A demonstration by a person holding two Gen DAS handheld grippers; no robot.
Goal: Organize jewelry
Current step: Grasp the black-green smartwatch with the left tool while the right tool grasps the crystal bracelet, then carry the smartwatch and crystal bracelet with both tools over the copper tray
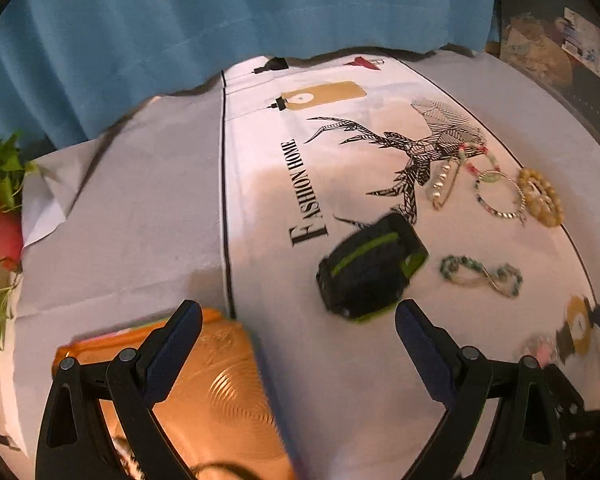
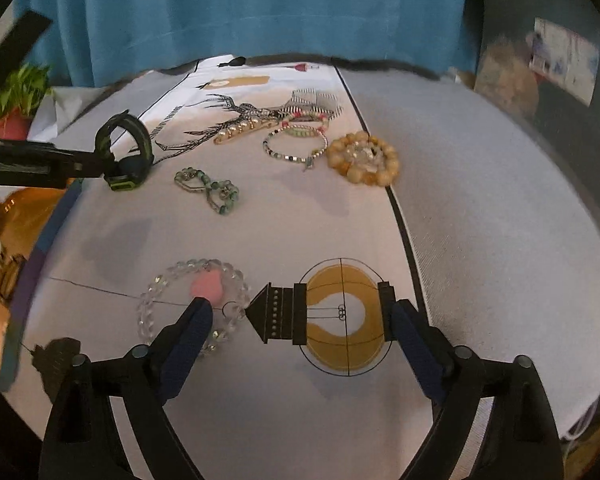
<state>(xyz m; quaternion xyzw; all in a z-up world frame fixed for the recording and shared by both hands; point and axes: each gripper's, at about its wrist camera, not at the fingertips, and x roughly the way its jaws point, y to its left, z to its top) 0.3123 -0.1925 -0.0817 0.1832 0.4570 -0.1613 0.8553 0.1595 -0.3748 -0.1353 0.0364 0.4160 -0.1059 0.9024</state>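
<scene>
Dim warm light, soft shadows, heavy fisheye warp, edges motion-blurred.

Both handheld tools share one build. The left gripper has matte black plastic arms shaped as open triangular frames, joined by round grey pivot pins, rising from the lower corners of the frame. Its fingers carry dark navy, flat rectangular pads. The right gripper matches it, with navy-padded fingers on black linkages.

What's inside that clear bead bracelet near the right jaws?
A pink charm lies inside the clear bracelet, on the printed cloth. One finger covers the ring's near edge.
</scene>
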